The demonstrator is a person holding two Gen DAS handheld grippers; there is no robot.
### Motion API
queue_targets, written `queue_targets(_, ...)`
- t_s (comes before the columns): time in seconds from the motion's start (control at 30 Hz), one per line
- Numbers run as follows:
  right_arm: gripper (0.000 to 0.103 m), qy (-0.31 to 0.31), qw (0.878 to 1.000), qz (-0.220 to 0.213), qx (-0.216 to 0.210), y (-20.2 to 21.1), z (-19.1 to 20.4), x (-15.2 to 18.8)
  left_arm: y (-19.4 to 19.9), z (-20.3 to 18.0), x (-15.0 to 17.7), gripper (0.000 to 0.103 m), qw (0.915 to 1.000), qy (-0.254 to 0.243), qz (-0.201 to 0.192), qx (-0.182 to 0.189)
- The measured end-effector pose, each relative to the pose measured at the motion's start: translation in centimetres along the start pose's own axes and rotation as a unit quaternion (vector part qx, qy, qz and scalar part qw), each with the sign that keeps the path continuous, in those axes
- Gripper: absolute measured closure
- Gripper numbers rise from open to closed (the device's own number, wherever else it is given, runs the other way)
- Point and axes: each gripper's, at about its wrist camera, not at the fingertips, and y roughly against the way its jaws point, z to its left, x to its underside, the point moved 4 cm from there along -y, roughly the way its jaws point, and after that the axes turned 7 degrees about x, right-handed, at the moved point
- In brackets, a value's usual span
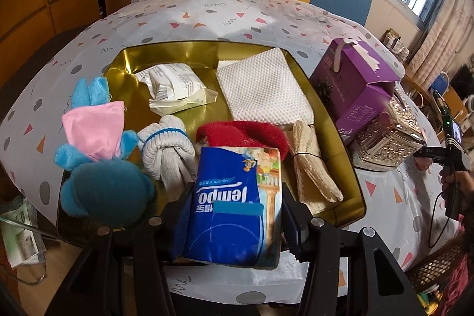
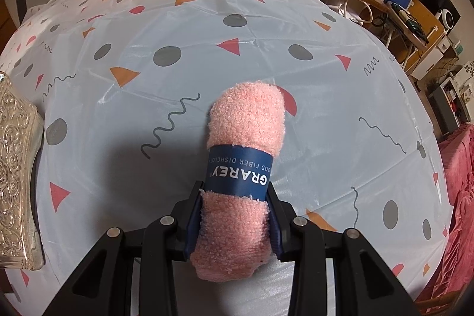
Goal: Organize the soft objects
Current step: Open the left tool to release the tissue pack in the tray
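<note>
Left wrist view: the left gripper [image 1: 234, 215] has its jaws pressed on a blue soft pack of Tempo paper tissues [image 1: 234, 197], held at the near edge of a shallow gold-lined tray [image 1: 331, 120] on the worktop [image 1: 207, 17]. The tray is already well filled: a blue and pink plush toy [image 1: 94, 144] at its left rim, a knotted white sock bundle [image 1: 167, 150], a red fluffy cloth [image 1: 248, 134], a tied beige cloth [image 1: 311, 165], a white waffle-textured folded cloth [image 1: 263, 85] and a white plastic-wrapped packet [image 1: 174, 85]. The tissue pack appears not yet set down.

In the right wrist view, the right gripper [image 2: 235, 224] clamps a rolled pink fluffy dishcloth with a navy paper band [image 2: 243, 162] above the spotted tablecloth, well apart from the tray; it still needs placing.

A purple cardboard carton [image 1: 355, 85] and an ornate silver box [image 1: 388, 135] stand just beside the tray's right edge, narrowing that approach.
</note>
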Motion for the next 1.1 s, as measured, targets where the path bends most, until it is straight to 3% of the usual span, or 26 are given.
queue_targets(0.53, 0.065, 0.002, 1.0, -0.001, 0.002, 0.0, 0.1, 0.0, -4.9, 3.8, -1.8, 0.05, 0.9976, 0.026, 0.042, -0.048)
queue_targets(0.63, 0.065, 0.003, 1.0, -0.001, 0.002, 0.0, 0.1, 0.0, -5.3, 3.8, -2.0, 0.046, 0.9974, 0.018, 0.046, -0.053)
queue_targets(0.8, 0.065, 0.003, 1.0, -0.001, 0.003, 0.2, 0.1, 0.0, -4.4, 3.1, -1.8, 0.023, 0.9983, 0.025, 0.036, -0.039)
queue_targets(1.1, 0.065, 0.001, 1.0, 0.001, 0.001, 0.2, -0.1, -0.1, 0.1, 2.8, -1.8, 0.017, 0.9991, 0.026, -0.007, -0.033)
